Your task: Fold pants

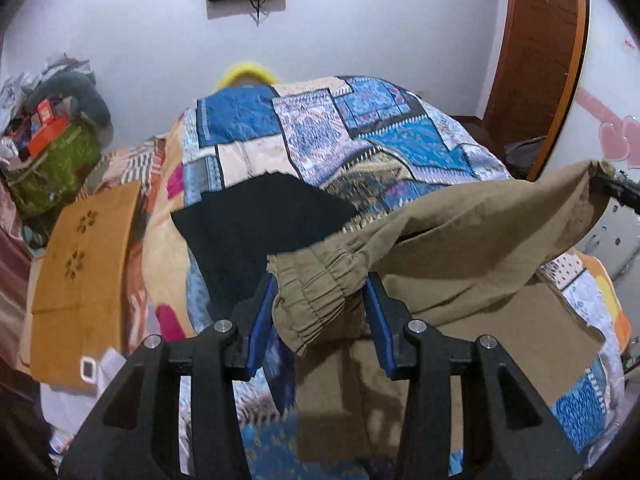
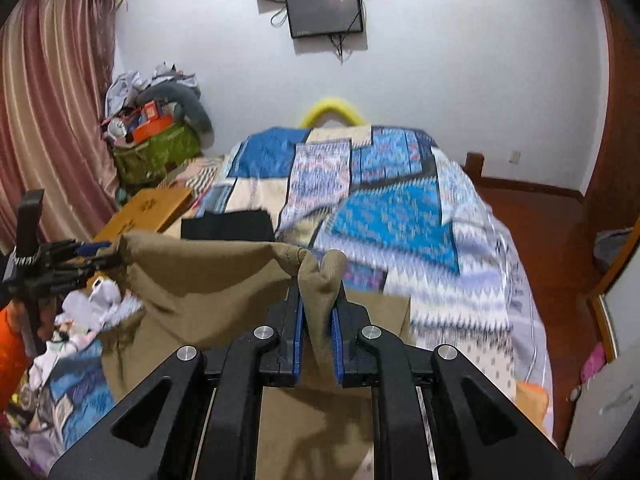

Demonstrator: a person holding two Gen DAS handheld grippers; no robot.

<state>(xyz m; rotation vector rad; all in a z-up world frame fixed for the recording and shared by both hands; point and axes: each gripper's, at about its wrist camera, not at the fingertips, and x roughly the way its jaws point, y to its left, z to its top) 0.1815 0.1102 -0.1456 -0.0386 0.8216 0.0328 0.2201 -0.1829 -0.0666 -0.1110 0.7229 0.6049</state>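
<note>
Khaki pants (image 1: 460,240) with an elastic waistband hang stretched between my two grippers above the bed. My left gripper (image 1: 322,296) is shut on the gathered waistband at one corner. My right gripper (image 2: 318,280) is shut on the other corner of the pants (image 2: 208,276). The right gripper shows at the far right of the left wrist view (image 1: 612,188), and the left gripper shows at the left of the right wrist view (image 2: 92,256). The rest of the pants lies on the bed below the grippers.
A patchwork bedspread (image 2: 380,208) covers the bed. A folded black garment (image 1: 256,216) lies on it beyond the pants. A tan box (image 1: 84,272) lies at the left. A green bag (image 2: 156,152) piled with clutter stands at the far left by the curtain.
</note>
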